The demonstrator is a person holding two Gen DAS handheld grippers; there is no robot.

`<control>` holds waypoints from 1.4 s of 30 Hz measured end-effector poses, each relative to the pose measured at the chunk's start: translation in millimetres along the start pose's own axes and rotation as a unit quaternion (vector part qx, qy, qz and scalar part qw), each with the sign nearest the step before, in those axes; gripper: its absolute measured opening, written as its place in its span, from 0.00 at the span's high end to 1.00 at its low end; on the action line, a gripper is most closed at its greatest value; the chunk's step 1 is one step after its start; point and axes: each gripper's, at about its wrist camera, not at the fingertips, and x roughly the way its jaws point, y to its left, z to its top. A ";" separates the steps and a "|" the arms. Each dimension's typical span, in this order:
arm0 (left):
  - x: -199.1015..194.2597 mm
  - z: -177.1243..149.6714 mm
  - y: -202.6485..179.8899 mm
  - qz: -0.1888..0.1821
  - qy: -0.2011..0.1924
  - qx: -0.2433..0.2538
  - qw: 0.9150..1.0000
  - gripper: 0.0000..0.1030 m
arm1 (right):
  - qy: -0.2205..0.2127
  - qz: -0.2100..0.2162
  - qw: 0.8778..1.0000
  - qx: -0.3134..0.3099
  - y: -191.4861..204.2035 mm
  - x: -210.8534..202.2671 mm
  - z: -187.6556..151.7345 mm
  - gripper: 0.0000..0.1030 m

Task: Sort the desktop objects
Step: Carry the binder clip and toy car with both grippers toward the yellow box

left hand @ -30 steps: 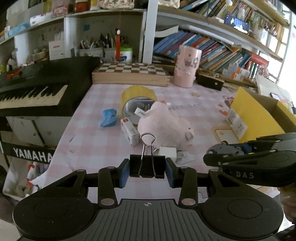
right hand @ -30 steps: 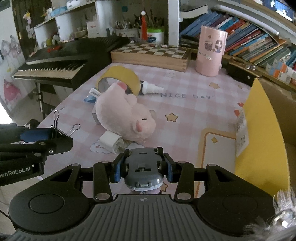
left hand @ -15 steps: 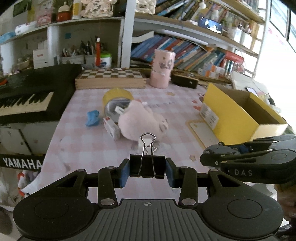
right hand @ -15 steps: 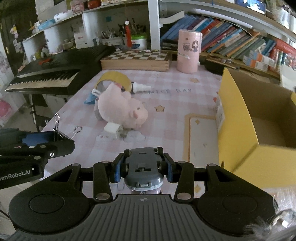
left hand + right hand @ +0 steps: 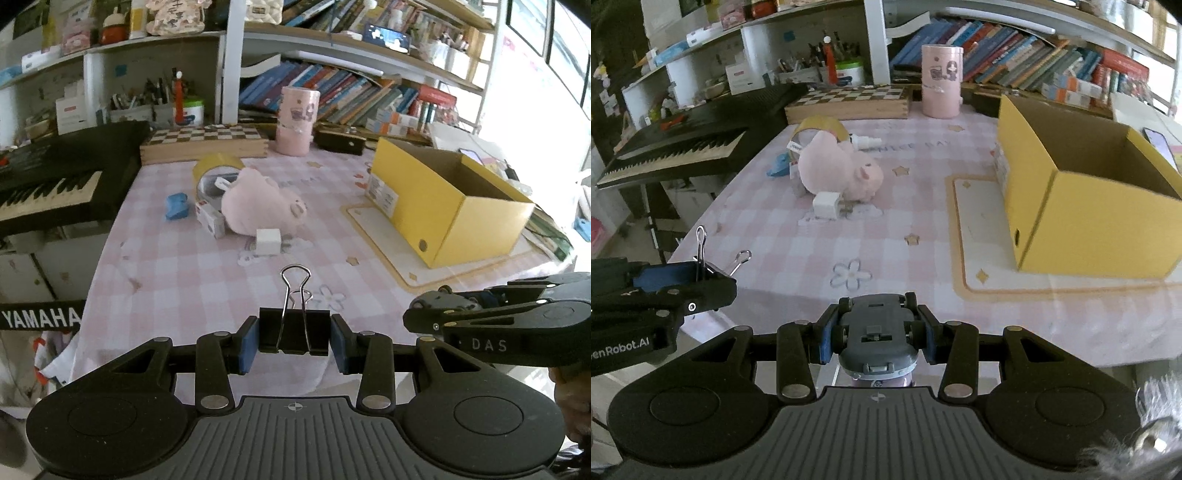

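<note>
Covering most of the view, the counter (image 5: 923, 229) carries a yellow box (image 5: 1082, 206) open-topped at its right edge, likely the bin for sorted items. A pink plush (image 5: 838, 170) lies mid-counter with a white cube (image 5: 827, 205) touching it. Near the front edge, the right claw (image 5: 877, 330) pinches a grey toy car (image 5: 877, 332); the left claw (image 5: 293, 338) pinches a black clip (image 5: 294, 328), both lifted clear for carrying.
</note>
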 end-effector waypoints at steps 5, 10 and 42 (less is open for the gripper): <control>-9.9 -9.6 -8.5 -0.015 0.002 0.019 1.000 0.62 | -0.003 -0.011 1.000 0.017 1.6 -16.6 -18.6 0.61; -17.5 -18.7 -16.5 -0.030 0.004 0.037 0.999 0.62 | -0.003 -0.021 0.999 0.030 3.5 -30.4 -37.1 0.61; -12.6 -29.7 -74.1 -0.130 0.022 0.143 0.981 0.62 | -0.013 -0.117 0.982 0.149 -34.6 -78.1 -90.2 0.61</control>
